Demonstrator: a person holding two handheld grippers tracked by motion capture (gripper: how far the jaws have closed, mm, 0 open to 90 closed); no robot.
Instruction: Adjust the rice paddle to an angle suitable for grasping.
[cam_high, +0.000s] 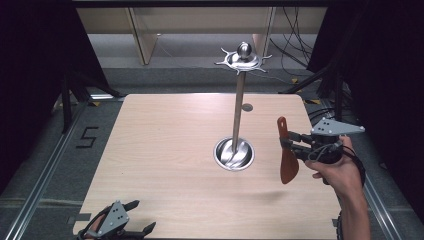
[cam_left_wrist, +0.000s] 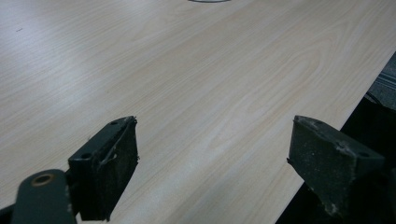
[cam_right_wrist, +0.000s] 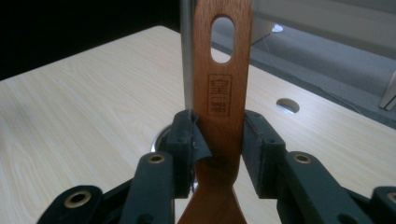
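Jaws of your right gripper (cam_high: 290, 141) are clamped on the handle of a reddish-brown wooden spatula (cam_right_wrist: 223, 107), held upright above the worktop (cam_high: 170, 150), blade hanging below them. Just beyond stands the tall steel hook stand (cam_high: 239, 107). Your left gripper (cam_left_wrist: 212, 163) rests wide open, holding nothing.

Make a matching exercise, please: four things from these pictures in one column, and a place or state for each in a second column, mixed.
1. wooden spatula
2. left gripper
3. metal stand
4. right gripper

A. open, at the near table edge
B. upright in the middle of the table
C. held with its hanging hole upward
D. shut on a brown handle

Pairs: 1-C, 2-A, 3-B, 4-D
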